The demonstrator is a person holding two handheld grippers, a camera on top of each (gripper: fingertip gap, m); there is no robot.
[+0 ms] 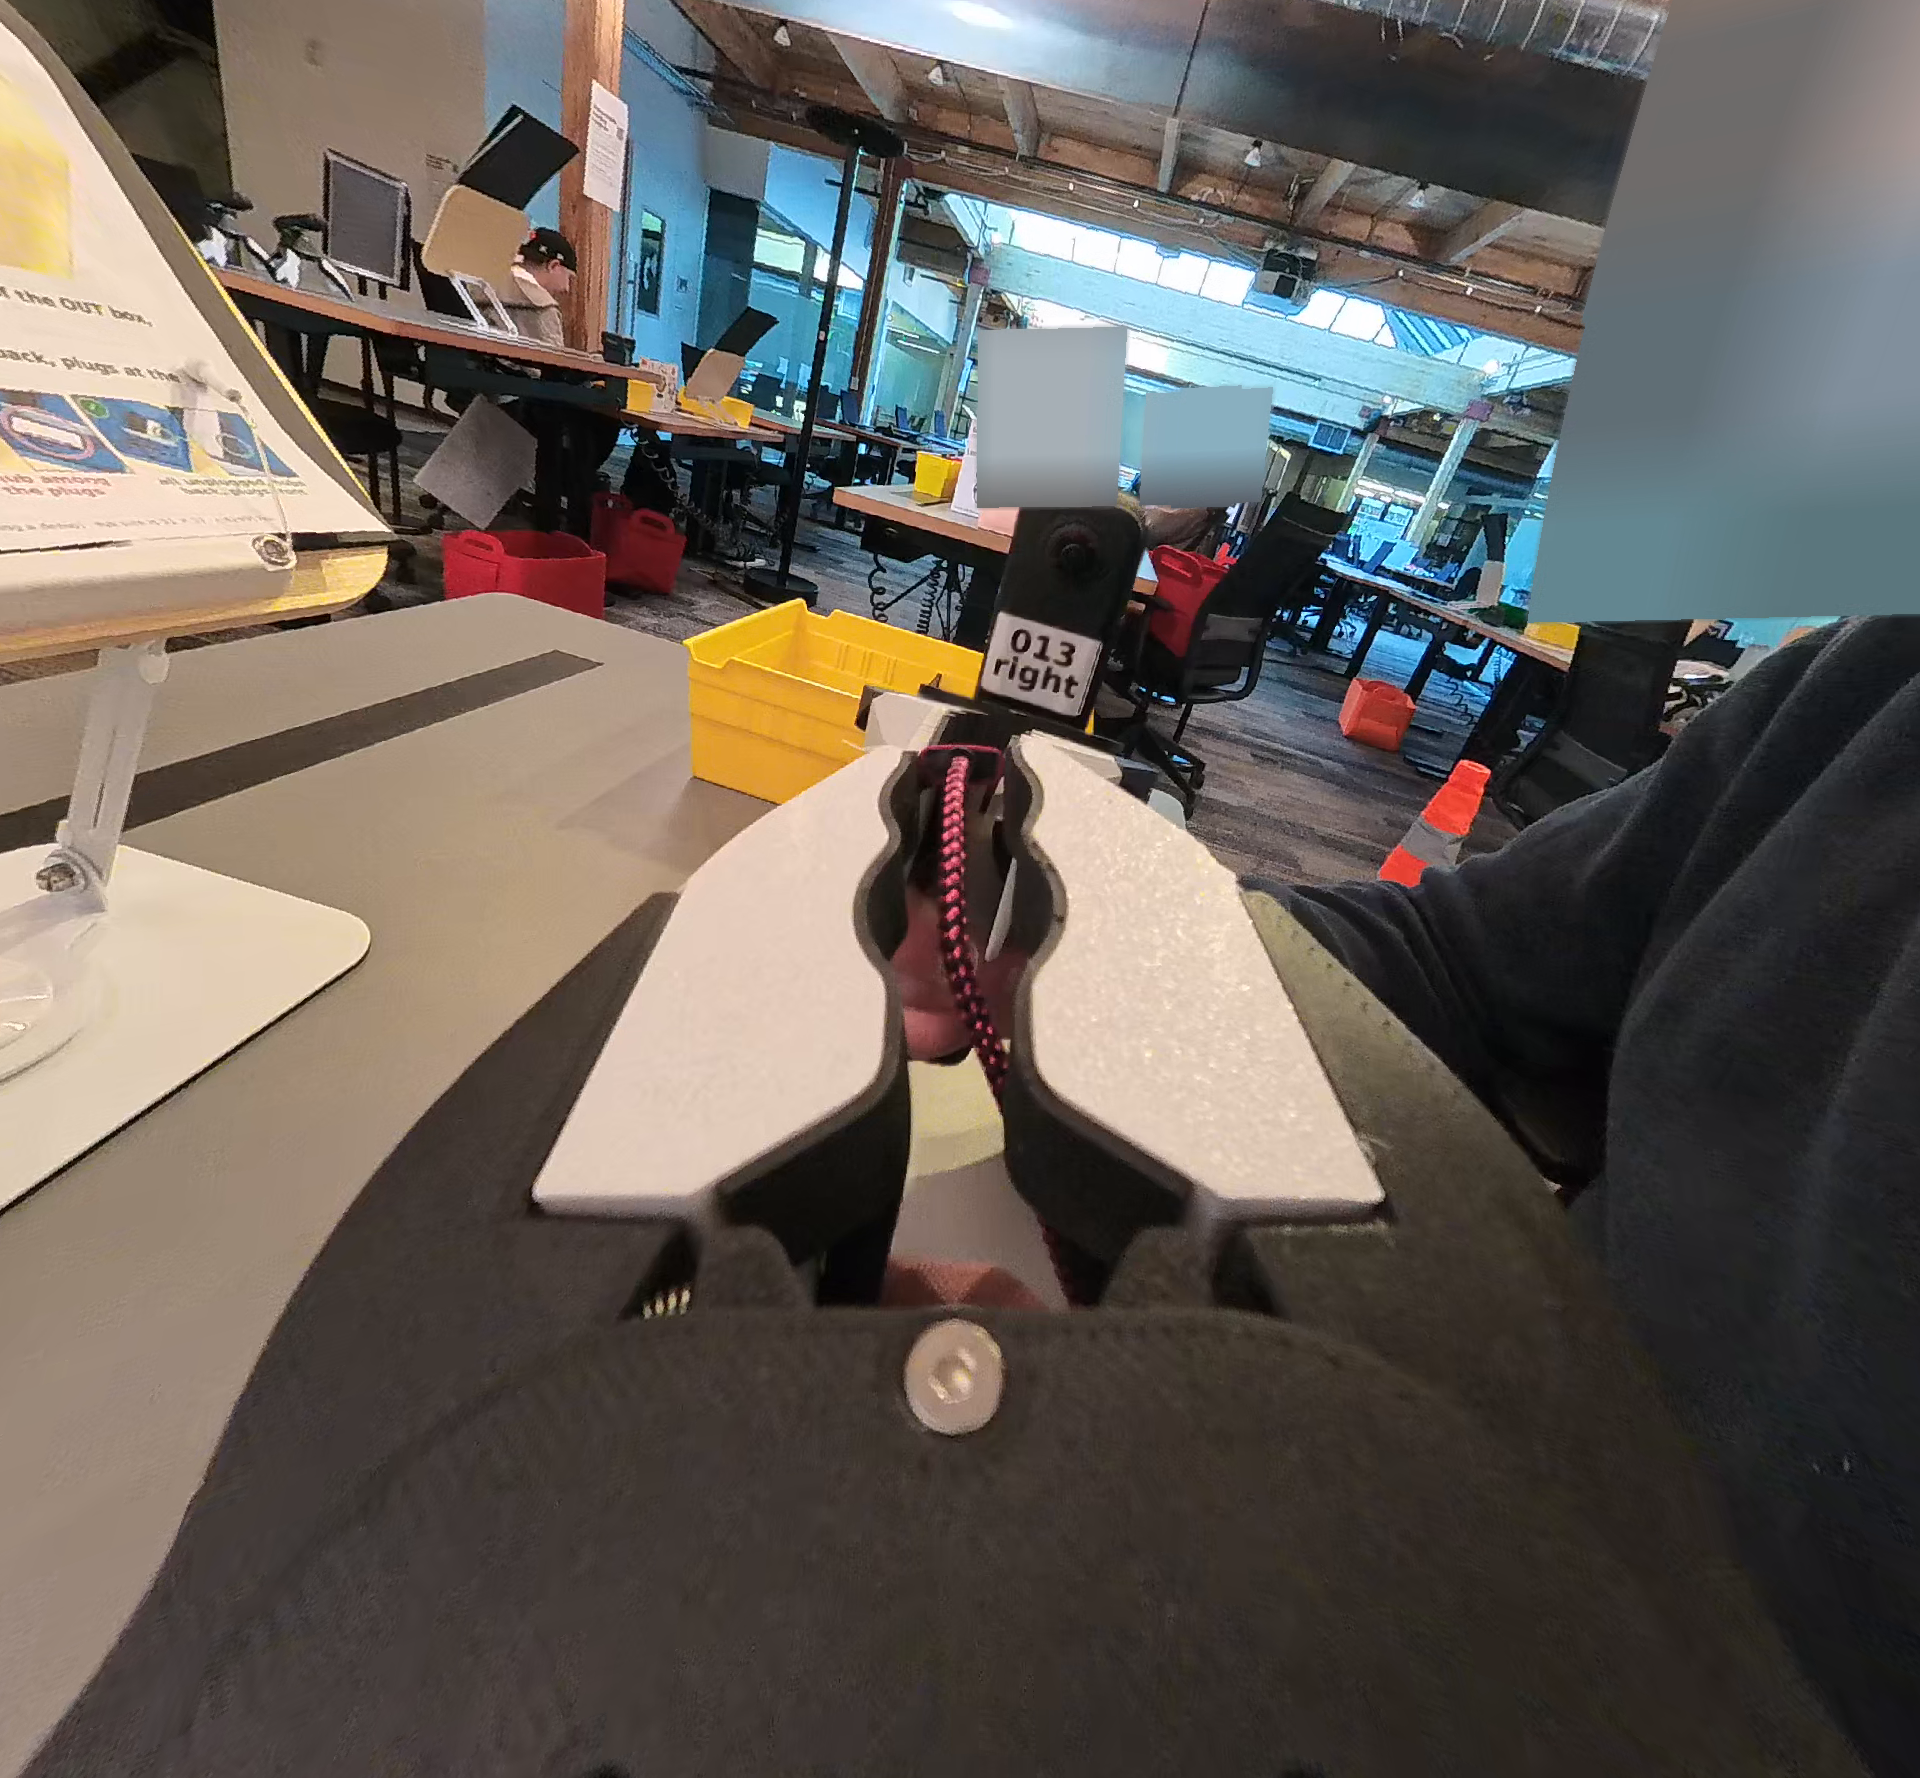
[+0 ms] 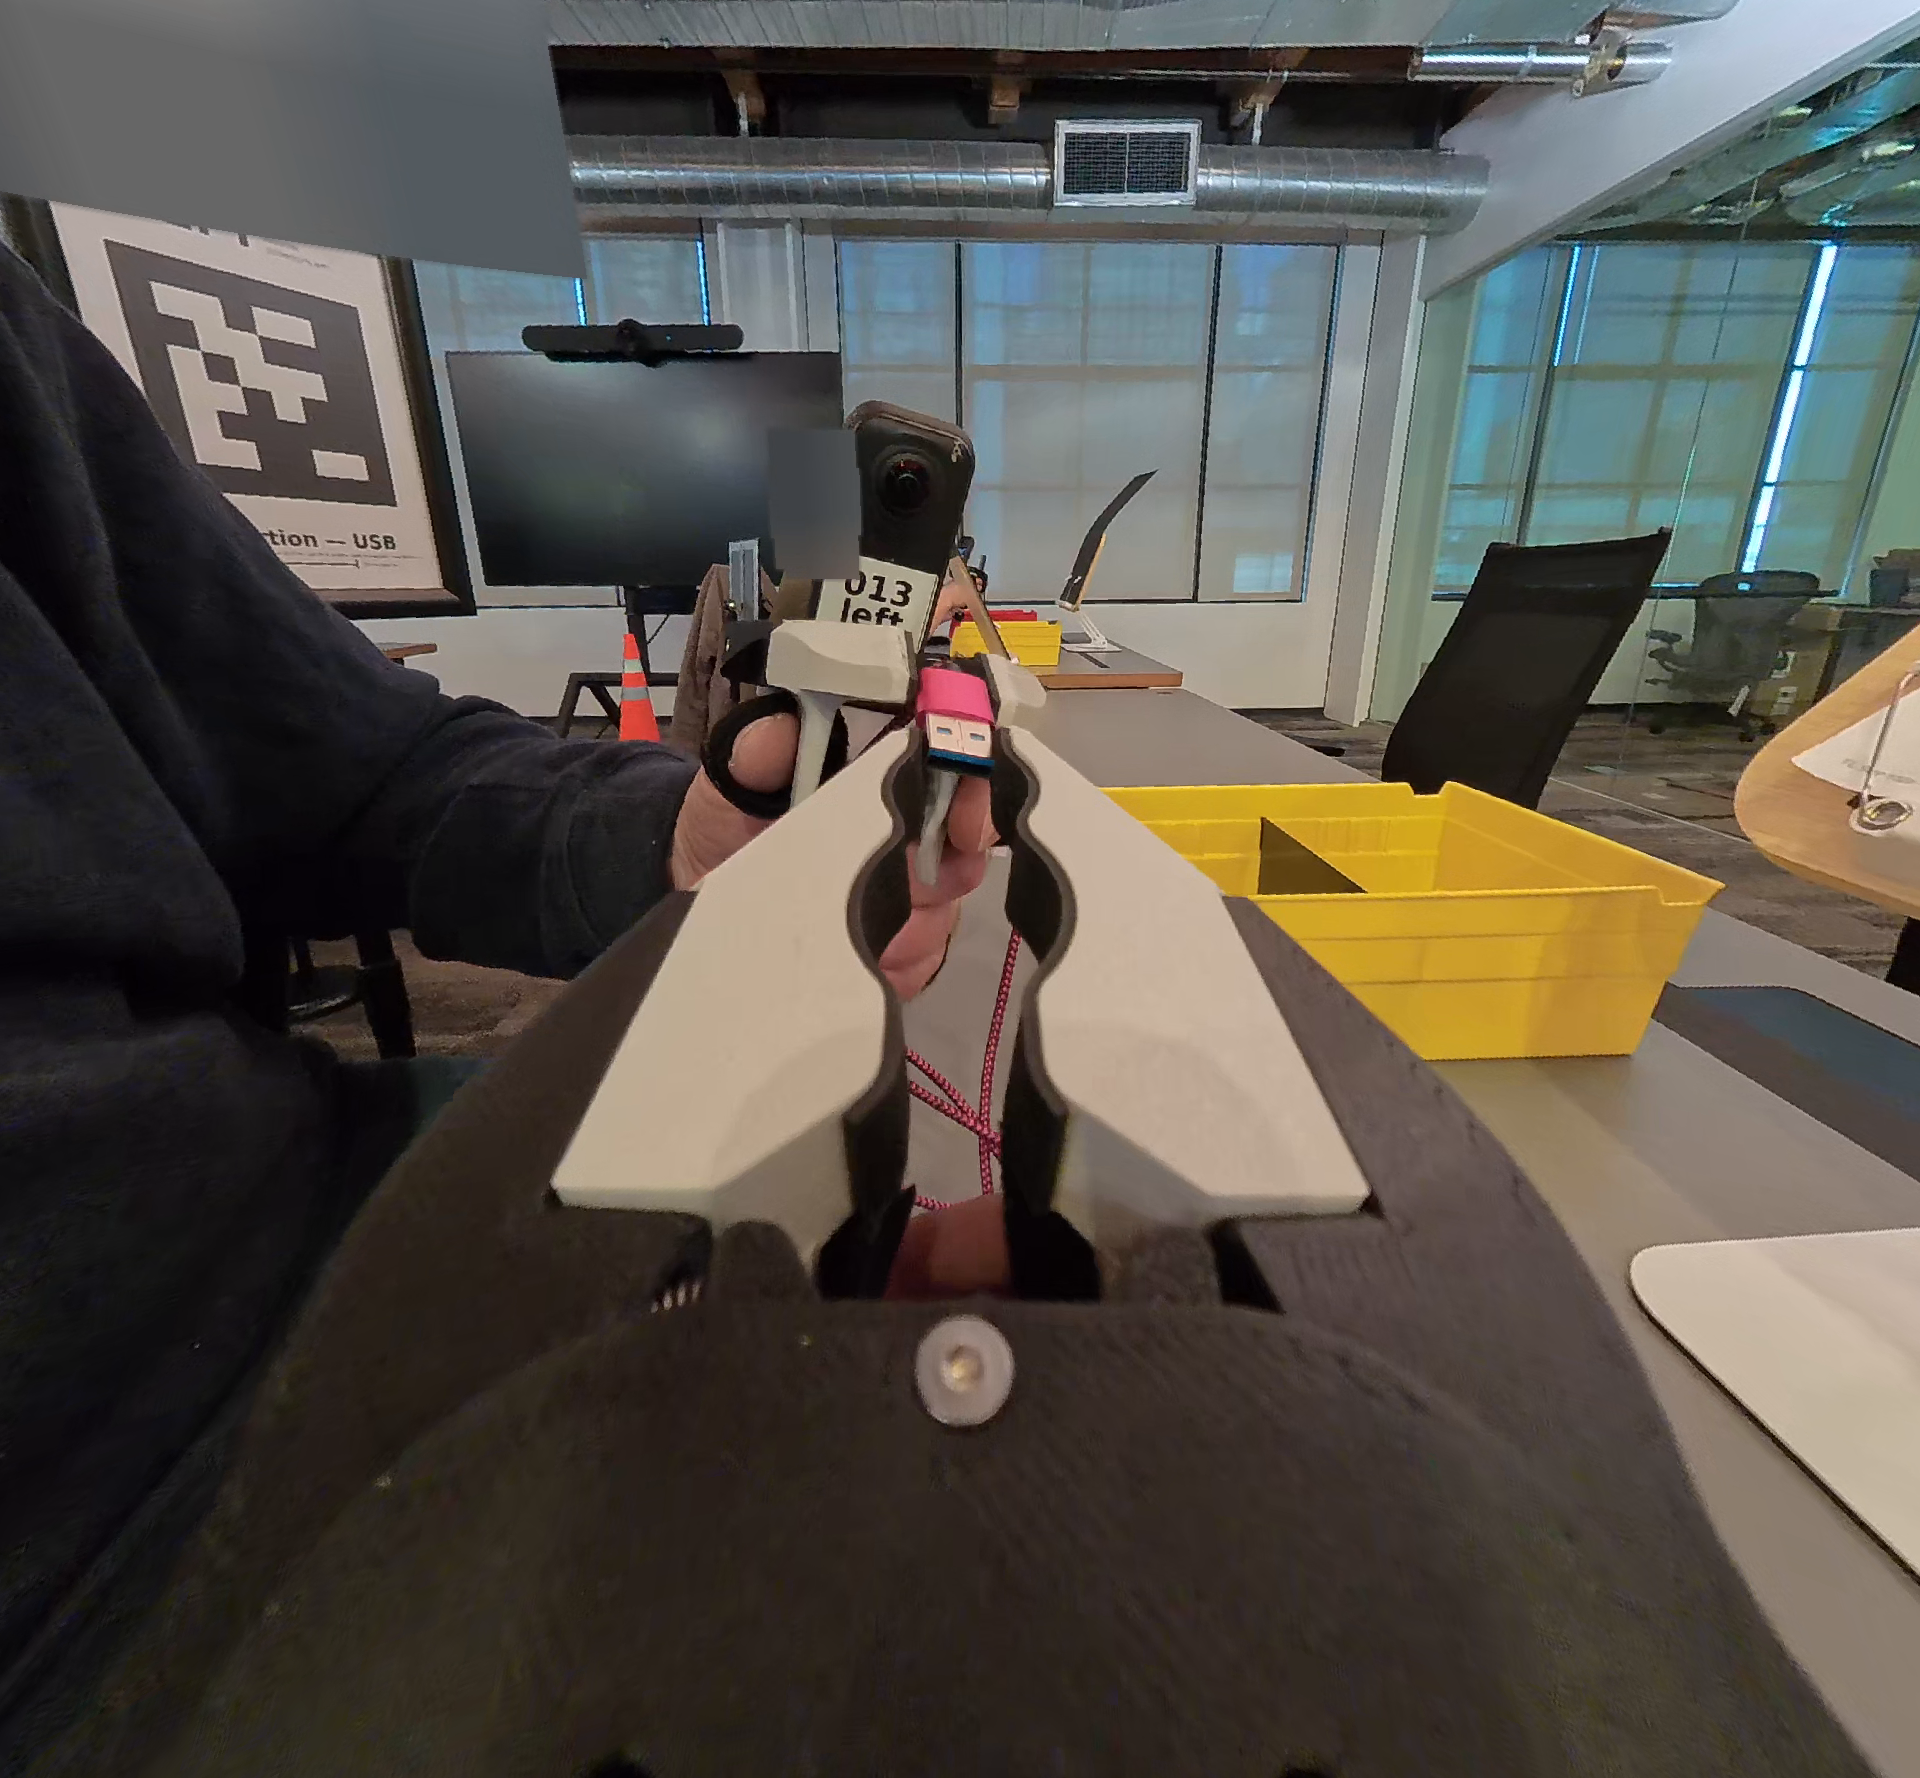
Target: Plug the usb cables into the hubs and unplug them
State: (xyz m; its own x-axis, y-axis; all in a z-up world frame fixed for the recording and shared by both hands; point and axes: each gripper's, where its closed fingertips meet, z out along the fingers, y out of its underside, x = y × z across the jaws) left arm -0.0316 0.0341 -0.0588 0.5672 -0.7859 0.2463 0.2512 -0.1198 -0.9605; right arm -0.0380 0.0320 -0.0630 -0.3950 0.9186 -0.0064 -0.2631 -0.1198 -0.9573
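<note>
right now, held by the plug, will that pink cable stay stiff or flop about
Likely floppy: the braided pink cable sags in loose loops below the plug. The plug looks rigid, so it should hold its aim. The cable seems light, though its hanging tail may swing or snag.

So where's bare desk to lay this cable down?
Free: the grey desk between the white stand base and the yellow bin, and the strip in front of the bin. Crowded: midair, where both grippers meet around the pink cable.

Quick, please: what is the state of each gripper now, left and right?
Left gripper: shut on the pink braided cable.
Right gripper: shut on the pink USB plug.
</note>
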